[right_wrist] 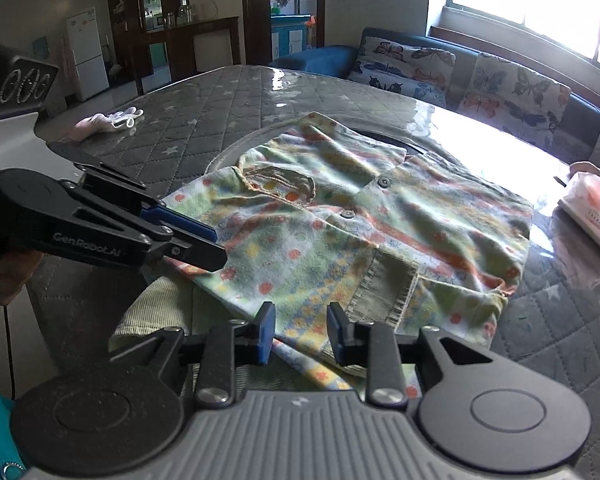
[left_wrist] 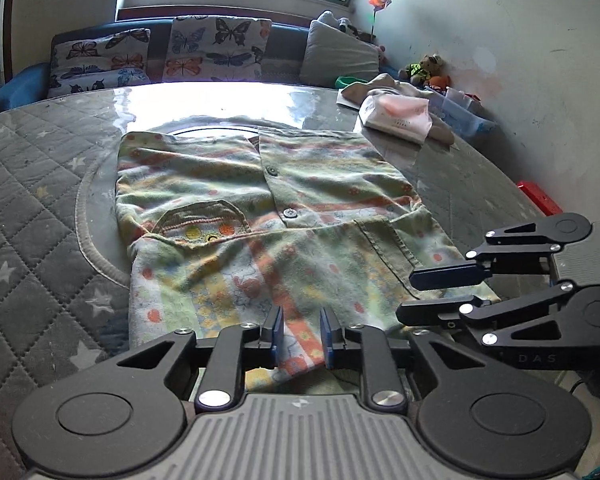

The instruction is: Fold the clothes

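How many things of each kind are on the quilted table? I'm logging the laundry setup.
Patterned shirt: 1
Tissue pack: 1
Beige cloth: 1
White gloves, one heap: 1
Hand-held gripper, left and right: 2
Total: 6

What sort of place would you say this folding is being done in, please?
Most likely a home living and dining room: a sofa with butterfly cushions under a window, a white fridge beside dark cabinets, and a table under a quilted star-print cover where the patterned garment lies.
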Tool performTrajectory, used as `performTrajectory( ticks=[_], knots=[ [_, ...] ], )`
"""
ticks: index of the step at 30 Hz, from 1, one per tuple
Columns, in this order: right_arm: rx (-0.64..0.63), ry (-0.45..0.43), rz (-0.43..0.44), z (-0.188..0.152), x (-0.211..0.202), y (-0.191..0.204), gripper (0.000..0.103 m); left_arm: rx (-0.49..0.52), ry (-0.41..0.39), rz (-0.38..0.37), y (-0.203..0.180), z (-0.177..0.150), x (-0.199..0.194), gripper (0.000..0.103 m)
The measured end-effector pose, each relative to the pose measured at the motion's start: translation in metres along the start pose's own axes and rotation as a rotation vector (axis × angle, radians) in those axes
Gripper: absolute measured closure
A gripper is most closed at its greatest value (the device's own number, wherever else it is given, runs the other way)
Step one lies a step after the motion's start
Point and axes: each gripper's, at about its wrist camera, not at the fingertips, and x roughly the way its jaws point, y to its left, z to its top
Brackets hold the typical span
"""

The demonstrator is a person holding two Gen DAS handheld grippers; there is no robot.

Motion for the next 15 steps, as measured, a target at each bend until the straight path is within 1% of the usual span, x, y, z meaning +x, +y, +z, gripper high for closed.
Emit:
performTrajectory(
  ticks=[4, 6, 9, 12, 15],
  knots=[
    [0.005, 0.01, -0.005, -0.003, 0.004, 0.001, 0.075, 0.0, 0.016, 0.018, 0.0, -0.003, 0.001, 0.08],
    [0.005, 0.002, -0.008, -0.004, 0.0, 0.001, 0.075, -0.001, 0.014, 0.023, -0.001, -0.002, -0.004, 0.071],
    [-0.014, -0.011, -0.023, -0.003, -0.011, 0.001, 0.065, 0.01, 0.008, 0.029, -0.005, 0.002, -0.019, 0.068],
    [-0.025, -0.012, -0.038, -0.006, -0.02, 0.0, 0.064, 0.019, 0.021, 0.009, -0.012, 0.0, -0.031, 0.064],
    [-0.037, -0.004, -0.052, -0.013, -0.027, -0.001, 0.061, 0.037, 0.038, -0.008, -0.02, -0.006, -0.041, 0.061]
  ],
)
